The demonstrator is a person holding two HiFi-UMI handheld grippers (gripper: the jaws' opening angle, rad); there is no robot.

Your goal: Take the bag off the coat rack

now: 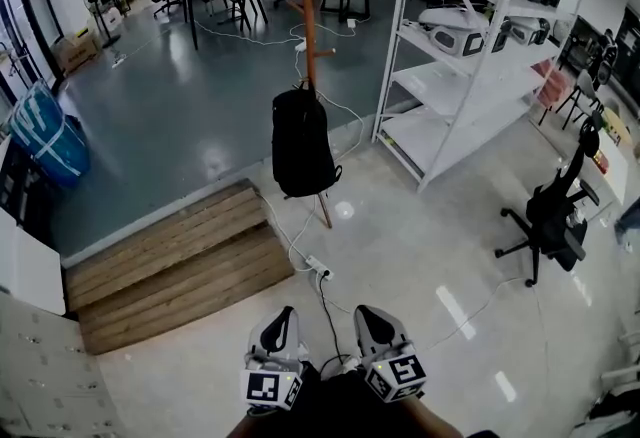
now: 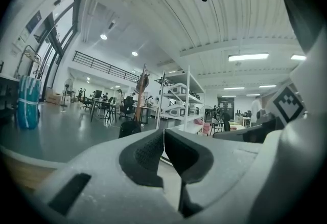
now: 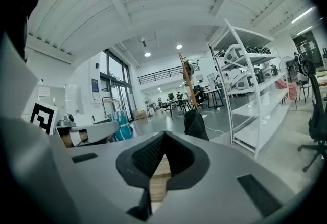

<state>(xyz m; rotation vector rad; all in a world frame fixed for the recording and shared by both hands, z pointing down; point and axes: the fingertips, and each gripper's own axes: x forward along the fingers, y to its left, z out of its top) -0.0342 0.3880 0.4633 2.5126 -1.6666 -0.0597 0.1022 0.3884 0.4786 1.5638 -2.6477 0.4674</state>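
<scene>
A black backpack (image 1: 303,143) hangs on a tall wooden coat rack (image 1: 307,1) standing a few steps ahead on the floor. Both grippers are held low and close to the body, far short of the bag. My left gripper (image 1: 284,318) is shut with nothing between its jaws. My right gripper (image 1: 365,316) is shut and empty too. In the left gripper view the backpack (image 2: 130,128) shows small beyond the left gripper (image 2: 164,133). In the right gripper view the backpack (image 3: 196,124) hangs under the rack (image 3: 187,83), past the right gripper (image 3: 164,136).
A white metal shelf unit (image 1: 478,41) stands right of the rack. A low wooden step (image 1: 175,259) lies to the left. A white power strip (image 1: 318,267) and cables trail across the floor below the bag. A black office chair (image 1: 552,211) stands at right. Desks and people are far back.
</scene>
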